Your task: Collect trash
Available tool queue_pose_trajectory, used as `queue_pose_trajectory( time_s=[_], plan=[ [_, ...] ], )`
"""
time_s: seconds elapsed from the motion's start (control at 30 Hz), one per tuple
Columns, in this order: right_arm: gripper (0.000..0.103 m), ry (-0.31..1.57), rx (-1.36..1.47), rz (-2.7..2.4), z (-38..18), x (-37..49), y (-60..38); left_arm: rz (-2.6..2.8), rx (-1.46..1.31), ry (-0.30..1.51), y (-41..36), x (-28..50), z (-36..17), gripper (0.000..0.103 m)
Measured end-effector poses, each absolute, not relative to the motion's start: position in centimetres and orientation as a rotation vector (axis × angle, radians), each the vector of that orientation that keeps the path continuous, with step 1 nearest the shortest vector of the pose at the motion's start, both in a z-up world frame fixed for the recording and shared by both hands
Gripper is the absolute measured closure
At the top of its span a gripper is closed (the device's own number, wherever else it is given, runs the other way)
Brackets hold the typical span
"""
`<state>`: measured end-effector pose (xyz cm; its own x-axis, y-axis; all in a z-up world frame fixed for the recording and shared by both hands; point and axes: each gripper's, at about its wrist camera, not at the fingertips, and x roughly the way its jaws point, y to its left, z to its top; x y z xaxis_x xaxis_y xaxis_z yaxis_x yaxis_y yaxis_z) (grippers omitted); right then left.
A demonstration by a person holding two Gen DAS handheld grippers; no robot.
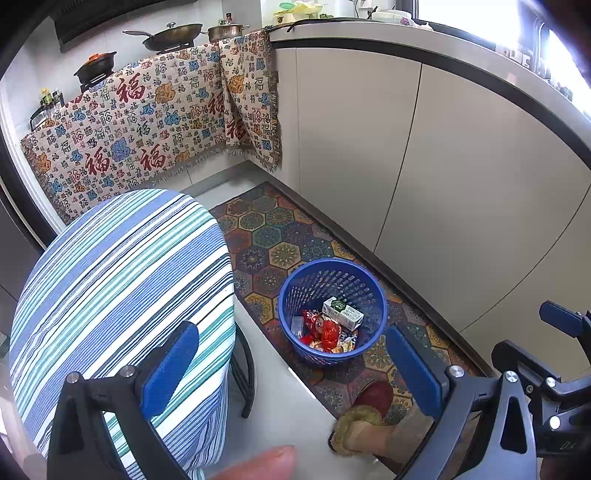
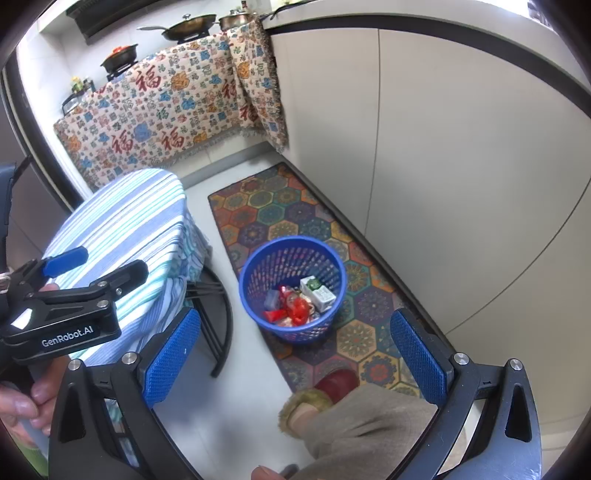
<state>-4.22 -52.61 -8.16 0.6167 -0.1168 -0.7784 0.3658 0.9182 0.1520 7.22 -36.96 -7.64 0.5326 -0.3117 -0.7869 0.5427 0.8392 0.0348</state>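
Blue perforated plastic basket (image 1: 331, 309) is sitting between striped round table (image 1: 122, 295) and cream cabinets (image 1: 461, 192); both grippers' fingers (image 1: 168, 363) (image 2: 171, 360) are gaping apart, empty.

Home kitchen. Wok (image 1: 173, 35) and lidded pots (image 1: 227, 31) sit on a stove along the back wall, plain cabinet fronts (image 1: 461, 177) under a curved countertop (image 1: 424, 40), patterned floor mat (image 1: 280, 240). Blurry items on the far counter, probably dishes (image 1: 391, 16).

Left gripper (image 1: 291, 363) and right gripper (image 2: 295, 352) both gape wide, empty.
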Motion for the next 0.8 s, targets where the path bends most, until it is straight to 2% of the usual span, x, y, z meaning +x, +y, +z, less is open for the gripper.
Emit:
queue_pose_trajectory(
  time_s=[0.8],
  plan=[
    [0.0, 0.871, 0.319, -0.294, -8.44, -4.08, -53.42, -0.53, 0.303, 0.885, -37.22, 7.34, -7.87, 0.0]
  ],
)
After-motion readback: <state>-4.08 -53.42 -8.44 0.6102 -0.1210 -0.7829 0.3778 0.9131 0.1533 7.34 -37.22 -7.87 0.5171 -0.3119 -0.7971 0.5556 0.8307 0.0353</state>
